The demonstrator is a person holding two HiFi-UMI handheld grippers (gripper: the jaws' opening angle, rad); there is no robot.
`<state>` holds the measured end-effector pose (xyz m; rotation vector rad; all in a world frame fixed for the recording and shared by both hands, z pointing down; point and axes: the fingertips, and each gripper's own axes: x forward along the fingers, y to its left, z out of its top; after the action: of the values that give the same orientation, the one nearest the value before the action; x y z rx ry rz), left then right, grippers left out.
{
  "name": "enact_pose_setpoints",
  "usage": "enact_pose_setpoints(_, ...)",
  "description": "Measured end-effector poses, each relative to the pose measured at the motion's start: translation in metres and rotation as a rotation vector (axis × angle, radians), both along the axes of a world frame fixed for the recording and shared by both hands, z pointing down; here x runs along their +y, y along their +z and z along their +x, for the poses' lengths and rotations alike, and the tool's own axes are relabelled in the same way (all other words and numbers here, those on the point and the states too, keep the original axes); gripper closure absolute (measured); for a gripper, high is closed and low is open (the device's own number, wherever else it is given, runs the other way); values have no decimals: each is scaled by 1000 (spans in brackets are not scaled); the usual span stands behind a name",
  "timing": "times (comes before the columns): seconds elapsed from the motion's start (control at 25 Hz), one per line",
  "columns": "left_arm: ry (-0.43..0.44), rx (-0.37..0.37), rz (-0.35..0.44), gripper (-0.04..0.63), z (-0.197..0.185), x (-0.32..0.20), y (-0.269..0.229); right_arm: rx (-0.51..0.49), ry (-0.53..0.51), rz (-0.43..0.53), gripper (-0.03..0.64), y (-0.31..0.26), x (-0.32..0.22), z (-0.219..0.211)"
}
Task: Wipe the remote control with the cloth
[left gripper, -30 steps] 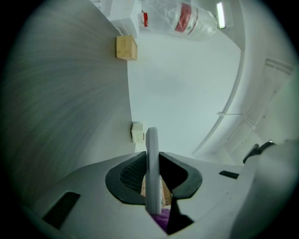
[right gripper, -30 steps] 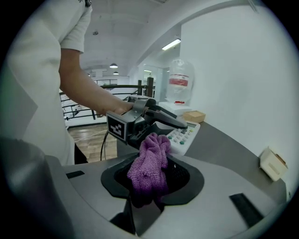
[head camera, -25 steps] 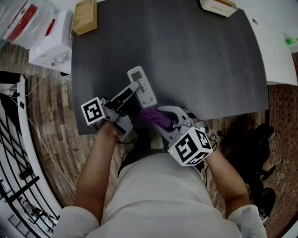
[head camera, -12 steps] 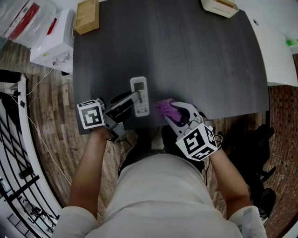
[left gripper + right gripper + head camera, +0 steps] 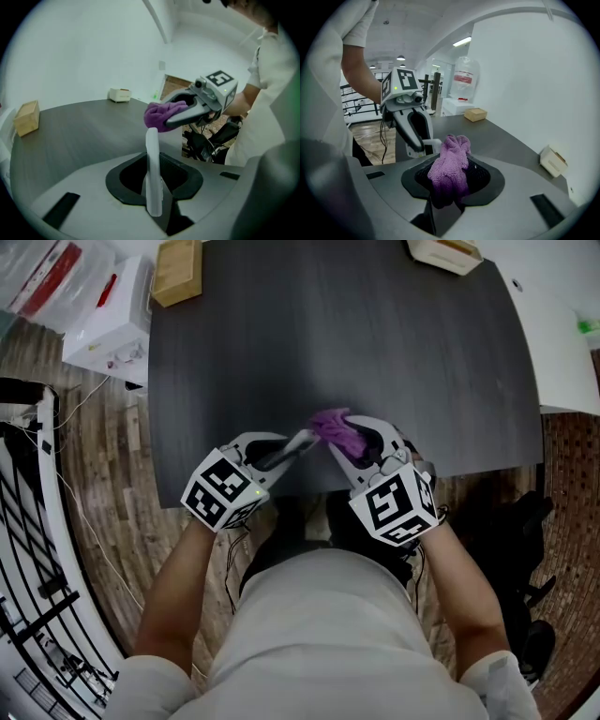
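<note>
The remote control (image 5: 153, 174) sits edge-on between the jaws of the left gripper (image 5: 284, 450), which are clamped on its lower part. Its narrow side faces that gripper's camera and its free end points away and up. In the head view we see it held at the near edge of the dark table (image 5: 394, 343), roughly at the middle, and lifted rather than lying flat.

Right at that free end is the purple cloth (image 5: 449, 168), bunched into a wad and pinched between the jaws of the right gripper (image 5: 351, 441), with its loose folds spilling out past the tips. From the left gripper view the cloth meets the remote's tip or is just beside it. We cannot tell whether it is pressing.

We judge the wiping itself to be the step in hand: both things are picked up, each firmly held, and brought together. How much of the remote's surface the cloth has covered, the pictures do not tell us. We see no dirt or streak to go by. What seems left is to run the cloth along the long faces and then set both things down.

Further out, a wooden box (image 5: 174, 272) stands at the table's far left corner and a pale box (image 5: 439, 251) at its far right. A white appliance (image 5: 105, 320) sits off the table to the left.
</note>
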<state>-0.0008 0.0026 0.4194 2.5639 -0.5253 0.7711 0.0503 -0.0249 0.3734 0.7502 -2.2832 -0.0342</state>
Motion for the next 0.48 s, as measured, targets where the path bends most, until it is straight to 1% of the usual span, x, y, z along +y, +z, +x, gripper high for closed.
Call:
enact_pose_setpoints(0.08, 14, -37, 19, 514, 2, 3, 4, 4, -26, 32, 488, -8, -3, -12)
enact_pose_setpoints(0.12, 12, -44, 26, 514, 3, 4, 5, 10, -43, 47, 488, -11, -2, -19)
enact_pose_setpoints(0.24, -23, -28, 31, 514, 4, 3, 5, 44, -73, 67, 488, -7, 1, -28)
enact_pose_setpoints(0.36, -51, -16, 25, 514, 0, 4, 6, 78, -47, 38, 488, 12, 4, -16)
enact_pose_setpoints(0.44, -61, -23, 20, 514, -2, 5, 10, 136, -53, 10, 488, 32, 12, -4)
enact_pose_setpoints(0.48, -67, -29, 16, 514, -3, 5, 12, 182, -69, -14, 488, 45, 19, 2)
